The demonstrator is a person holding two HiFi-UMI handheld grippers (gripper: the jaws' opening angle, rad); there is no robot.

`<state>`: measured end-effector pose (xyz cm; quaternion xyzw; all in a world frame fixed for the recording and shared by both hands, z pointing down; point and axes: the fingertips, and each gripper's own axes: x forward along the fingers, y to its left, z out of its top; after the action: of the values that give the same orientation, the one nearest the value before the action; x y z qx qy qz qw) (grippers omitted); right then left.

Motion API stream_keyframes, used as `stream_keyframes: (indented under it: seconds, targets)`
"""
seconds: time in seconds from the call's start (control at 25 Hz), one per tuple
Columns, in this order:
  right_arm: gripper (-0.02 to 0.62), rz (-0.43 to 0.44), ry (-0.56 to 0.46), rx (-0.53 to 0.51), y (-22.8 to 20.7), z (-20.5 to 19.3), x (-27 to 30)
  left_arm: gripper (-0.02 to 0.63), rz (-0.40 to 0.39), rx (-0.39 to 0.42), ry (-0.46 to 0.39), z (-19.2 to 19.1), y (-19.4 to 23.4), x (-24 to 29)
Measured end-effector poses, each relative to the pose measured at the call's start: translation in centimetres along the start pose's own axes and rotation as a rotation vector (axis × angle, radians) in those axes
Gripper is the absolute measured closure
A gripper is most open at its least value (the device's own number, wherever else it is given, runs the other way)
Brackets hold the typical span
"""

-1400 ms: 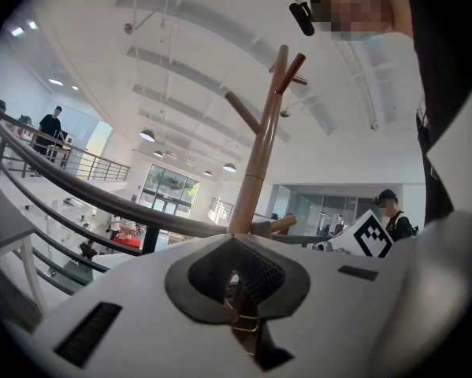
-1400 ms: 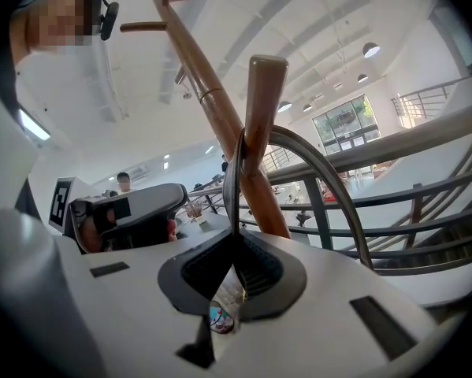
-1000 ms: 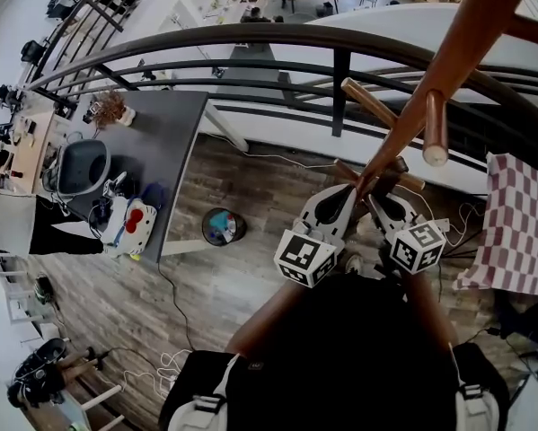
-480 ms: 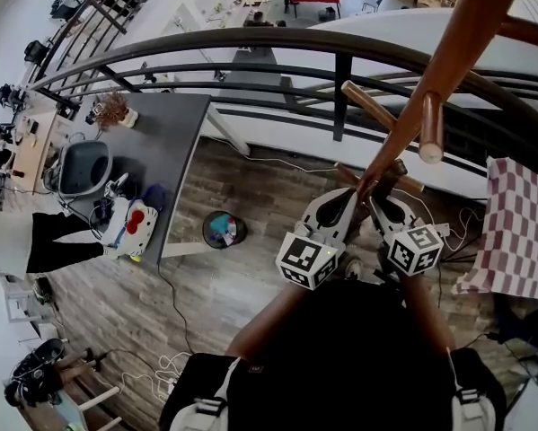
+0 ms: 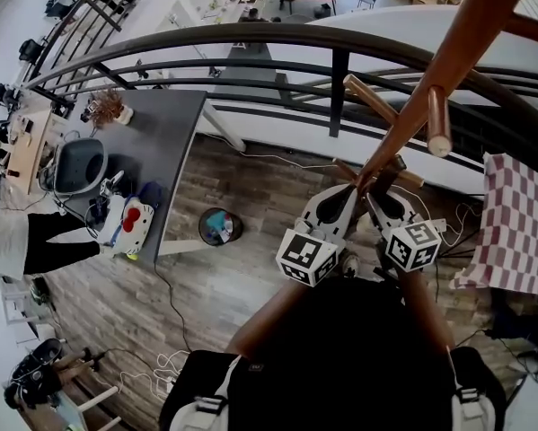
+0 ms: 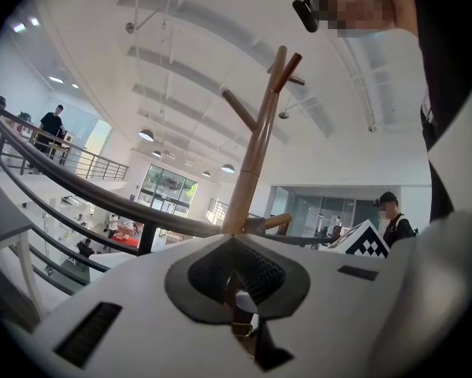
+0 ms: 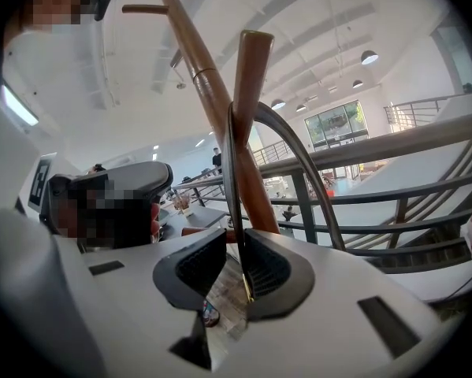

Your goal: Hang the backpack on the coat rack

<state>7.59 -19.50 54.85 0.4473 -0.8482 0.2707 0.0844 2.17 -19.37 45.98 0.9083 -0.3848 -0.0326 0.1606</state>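
The wooden coat rack (image 5: pixel 448 52) slants down from the upper right, with short pegs off its pole. The black backpack (image 5: pixel 349 357) hangs below both grippers at the bottom. My left gripper (image 5: pixel 345 191) and right gripper (image 5: pixel 374 194) meet at the pole's lower pegs. In the right gripper view the backpack's handle loop (image 7: pixel 299 164) runs over a peg (image 7: pixel 251 93). The right gripper (image 7: pixel 234 270) is opening, with the thin strap lying against one pad and a gap on the other side. The left gripper (image 6: pixel 236 278) is shut on a strap piece with a gold ring.
A dark curved railing (image 5: pixel 251 39) runs behind the rack, with a lower floor beyond. A grey desk (image 5: pixel 152 142), a round bin (image 5: pixel 222 226) and floor cables lie to the left. A red-checked cloth (image 5: pixel 520 223) hangs at the right. A person (image 5: pixel 35 241) is at the far left.
Both grippers and the backpack stay in place by the pole. The person at the far left has shifted a little along the desk.
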Motion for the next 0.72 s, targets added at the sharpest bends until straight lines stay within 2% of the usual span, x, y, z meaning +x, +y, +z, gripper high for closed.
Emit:
stream_keyframes:
  seconds: [0.32, 0.72]
  targets:
    - [0.496, -0.036, -0.003, -0.047, 0.0, 0.09, 0.0, 0.597, 0.01, 0.005, 0.002, 0.01, 0.54, -0.31]
    - [0.482, -0.071, -0.019, -0.049, -0.01, 0.33, -0.36, 0.597, -0.011, 0.005, 0.011, -0.3, 0.13, -0.74]
